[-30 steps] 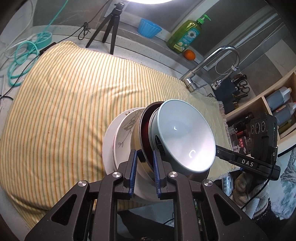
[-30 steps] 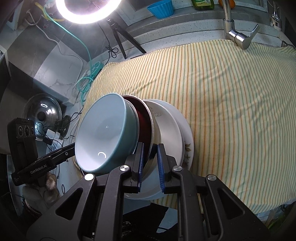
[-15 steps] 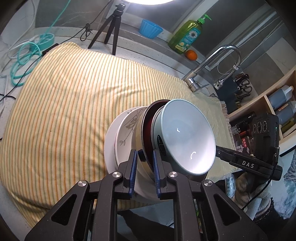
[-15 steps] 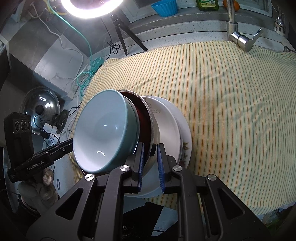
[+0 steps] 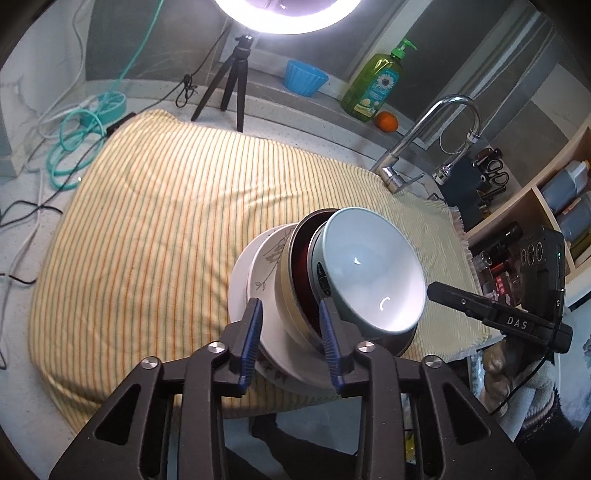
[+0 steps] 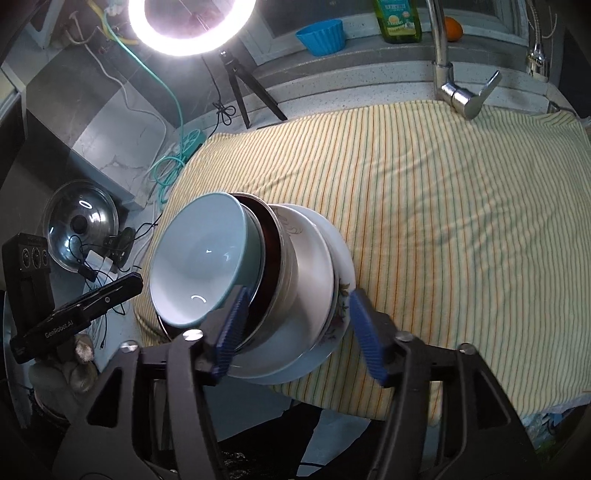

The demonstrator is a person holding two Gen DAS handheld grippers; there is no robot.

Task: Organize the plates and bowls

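- Jaws of the left gripper [image 5: 290, 334] are opening, a modest gap between the blue pads, with the near edge of the dish stack between them; the pads no longer press on it.
- Jaws of the right gripper [image 6: 301, 332] are opening too, spread wider, and straddle the lower rim of the same stack without gripping it.
- Landmark: the yellow striped cloth [image 5: 166, 221] that covers the counter.
- On the cloth's near edge sits the nested stack, which looks tipped toward the viewer.
- At the bottom lies a wide white plate [image 5: 240, 280], and on it a white floral-patterned plate [image 5: 266, 266].
- Inside that rests a cream-sided bowl with a dark red interior [image 5: 303, 266].
- On top sits a pale blue-green ceramic bowl [image 5: 373, 269], its glossy hollow reflecting the lamp.
- Beyond the cloth's far edge stand a bright ring light [image 6: 184, 26] on a black tripod [image 5: 232, 81], a blue fluted cup [image 5: 304, 77], a green dish-soap bottle [image 5: 373, 88] and an orange fruit [image 5: 386, 122].
- A chrome tap [image 5: 424, 140] rises at the cloth's far corner.
- A steel pot lid [image 6: 79, 229] lies beyond the cloth's left side in the right wrist view.
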